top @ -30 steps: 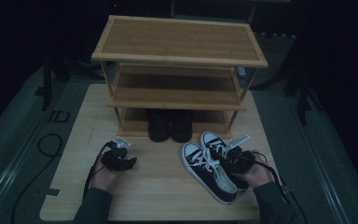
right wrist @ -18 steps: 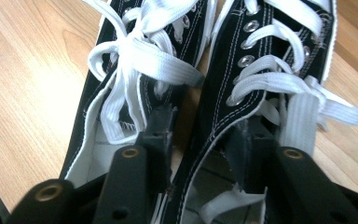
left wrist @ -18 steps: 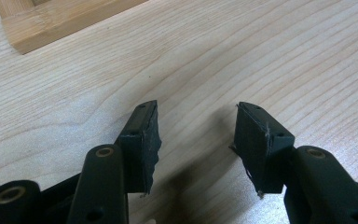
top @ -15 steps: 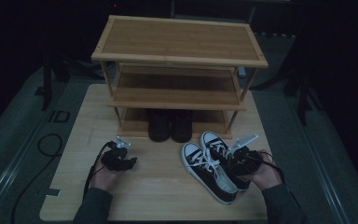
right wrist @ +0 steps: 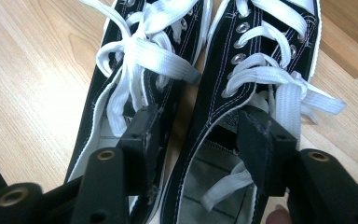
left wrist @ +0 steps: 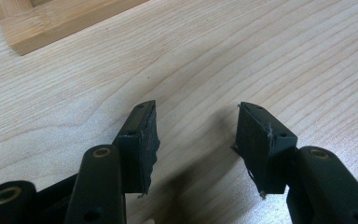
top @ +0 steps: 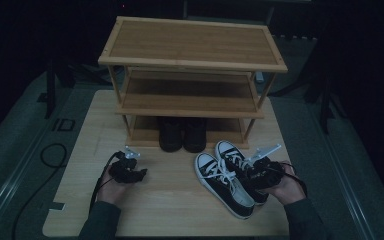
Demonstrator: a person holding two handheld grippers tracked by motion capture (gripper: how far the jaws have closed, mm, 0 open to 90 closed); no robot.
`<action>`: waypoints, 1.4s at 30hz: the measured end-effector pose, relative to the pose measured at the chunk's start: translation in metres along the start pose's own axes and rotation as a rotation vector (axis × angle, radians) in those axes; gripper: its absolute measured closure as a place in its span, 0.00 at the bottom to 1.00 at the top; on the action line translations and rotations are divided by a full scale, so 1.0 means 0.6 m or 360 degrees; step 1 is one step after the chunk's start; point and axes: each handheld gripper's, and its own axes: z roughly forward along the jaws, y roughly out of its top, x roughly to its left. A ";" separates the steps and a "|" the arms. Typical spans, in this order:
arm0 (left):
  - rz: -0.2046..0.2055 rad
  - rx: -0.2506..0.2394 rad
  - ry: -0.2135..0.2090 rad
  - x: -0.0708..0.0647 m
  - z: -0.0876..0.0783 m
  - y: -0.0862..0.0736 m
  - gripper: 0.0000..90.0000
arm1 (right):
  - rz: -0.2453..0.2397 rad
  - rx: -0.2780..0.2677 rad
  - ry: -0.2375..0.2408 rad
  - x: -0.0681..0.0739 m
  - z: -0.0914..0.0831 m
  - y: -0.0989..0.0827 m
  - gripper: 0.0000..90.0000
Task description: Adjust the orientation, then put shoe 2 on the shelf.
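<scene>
Your right gripper point(top: 257, 167) sits over the heel end of the pair of black sneakers point(top: 230, 177) with white laces, which lie side by side on the wooden table point(top: 170, 210), toes pointing toward the bamboo shoe rack point(top: 192, 65). In the right gripper view its jaws have just been opening and now stand moderately apart: the left pad point(right wrist: 142, 135) hangs in the mouth of the left sneaker point(right wrist: 130, 84), and the right pad point(right wrist: 261, 140) in the mouth of the right sneaker point(right wrist: 256, 70), so the two inner collar walls stand between the jaws. From this angle the pads appear not to press on those walls, though the dim collar makes that hard to be sure of. Your left gripper point(top: 130, 167) rests low over bare table, well apart from the sneakers, with its jaws wide and nothing between them; the left gripper view shows plain wood grain under the pads point(left wrist: 144, 140) and a corner of the rack's foot point(left wrist: 51, 23) at the upper left. A pair of dark boots point(top: 182, 132) stands upright on the rack's lowest shelf, just behind the sneakers' toes. The two upper shelves are bare wood.
</scene>
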 end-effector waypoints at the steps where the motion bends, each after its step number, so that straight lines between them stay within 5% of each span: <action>1: 0.0001 0.0001 0.0000 0.000 0.000 0.000 0.54 | -0.0003 0.0000 -0.0004 0.001 0.000 0.000 0.53; 24: 0.0001 -0.0002 0.0000 0.000 0.000 0.000 0.54 | 0.0064 -0.0045 0.0020 0.019 0.008 -0.002 0.20; 33: 0.0001 -0.0003 0.0000 0.000 0.000 -0.001 0.54 | 0.0059 -0.0015 -0.0046 0.024 0.020 0.000 0.27; 37: 0.0000 -0.0004 0.0001 0.000 0.000 -0.001 0.54 | 0.0089 -0.0019 -0.0097 0.021 0.023 0.001 0.41; 42: 0.0000 -0.0005 0.0001 0.000 0.000 -0.001 0.54 | 0.0121 -0.0006 -0.0098 0.019 0.019 -0.002 0.45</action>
